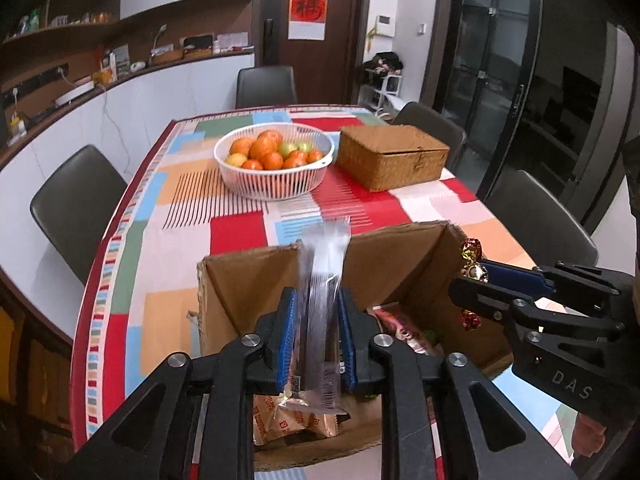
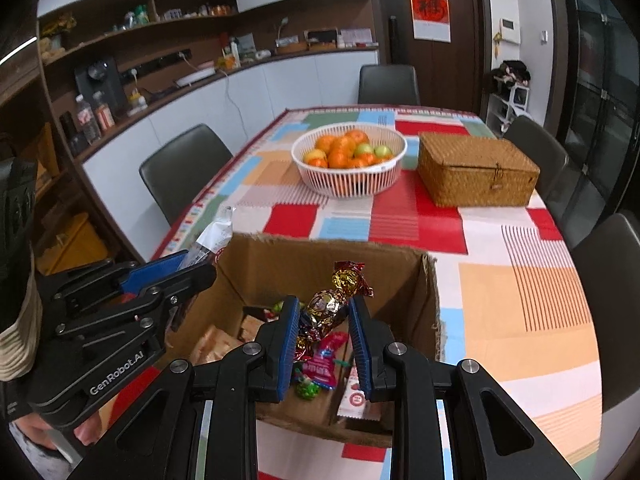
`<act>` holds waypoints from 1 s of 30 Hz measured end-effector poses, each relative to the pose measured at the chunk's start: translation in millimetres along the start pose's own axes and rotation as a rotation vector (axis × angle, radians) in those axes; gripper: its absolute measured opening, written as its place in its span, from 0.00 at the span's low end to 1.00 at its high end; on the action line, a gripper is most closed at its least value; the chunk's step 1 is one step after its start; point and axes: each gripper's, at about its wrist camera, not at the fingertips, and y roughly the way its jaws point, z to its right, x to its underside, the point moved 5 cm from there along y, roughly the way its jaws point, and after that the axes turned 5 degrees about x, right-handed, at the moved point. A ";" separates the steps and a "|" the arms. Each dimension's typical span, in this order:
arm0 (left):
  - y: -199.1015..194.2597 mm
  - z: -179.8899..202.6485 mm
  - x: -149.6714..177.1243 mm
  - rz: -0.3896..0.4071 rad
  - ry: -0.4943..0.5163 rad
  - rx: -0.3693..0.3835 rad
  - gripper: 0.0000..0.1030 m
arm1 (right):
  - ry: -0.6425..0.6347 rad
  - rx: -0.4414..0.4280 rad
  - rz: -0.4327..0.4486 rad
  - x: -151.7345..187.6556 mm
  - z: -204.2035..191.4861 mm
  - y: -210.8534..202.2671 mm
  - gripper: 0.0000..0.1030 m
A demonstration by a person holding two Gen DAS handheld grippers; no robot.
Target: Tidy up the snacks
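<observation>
An open cardboard box (image 1: 248, 276) (image 2: 400, 276) of mixed snack packets stands at the near end of the table. My left gripper (image 1: 318, 304) is shut on a clear, upright plastic snack packet (image 1: 326, 256) above the box's left part; it also shows in the right wrist view (image 2: 214, 236). My right gripper (image 2: 325, 320) is shut on a foil-wrapped candy (image 2: 340, 292) with gold and red twisted ends, held above the box. The candy also shows in the left wrist view (image 1: 472, 260).
A white basket of oranges and green fruit (image 1: 274, 160) (image 2: 348, 160) sits mid-table beside a closed wicker box (image 1: 392, 156) (image 2: 478, 170). The table has a colourful patchwork cloth (image 2: 520, 280). Dark chairs (image 1: 76, 208) surround it.
</observation>
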 end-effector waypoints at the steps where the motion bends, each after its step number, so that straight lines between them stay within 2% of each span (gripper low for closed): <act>1: 0.6 -0.9 1.6 -0.005 -0.005 -0.008 0.33 | 0.003 0.003 -0.011 2.1 1.1 3.8 0.26; 3: -5.6 -0.7 3.9 0.014 -0.001 -0.029 0.37 | 0.008 0.014 -0.021 5.0 3.9 8.2 0.27; 6: -20.3 0.3 7.0 0.042 0.002 -0.063 0.46 | 0.003 0.036 -0.026 10.6 6.2 7.1 0.40; 9: -39.4 2.3 13.0 0.075 0.006 -0.097 0.49 | 0.005 0.053 -0.003 17.0 6.1 -3.1 0.41; 11: -54.4 6.3 19.6 0.102 0.019 -0.116 0.57 | 0.002 0.054 0.014 22.3 5.1 -12.7 0.44; 22: -120.1 28.5 51.5 0.225 0.044 -0.173 0.75 | 0.023 0.115 0.176 52.9 4.5 -86.8 0.73; 30: -156.7 39.7 71.5 0.309 0.056 -0.216 0.86 | 0.045 0.171 0.263 77.5 7.1 -128.1 0.82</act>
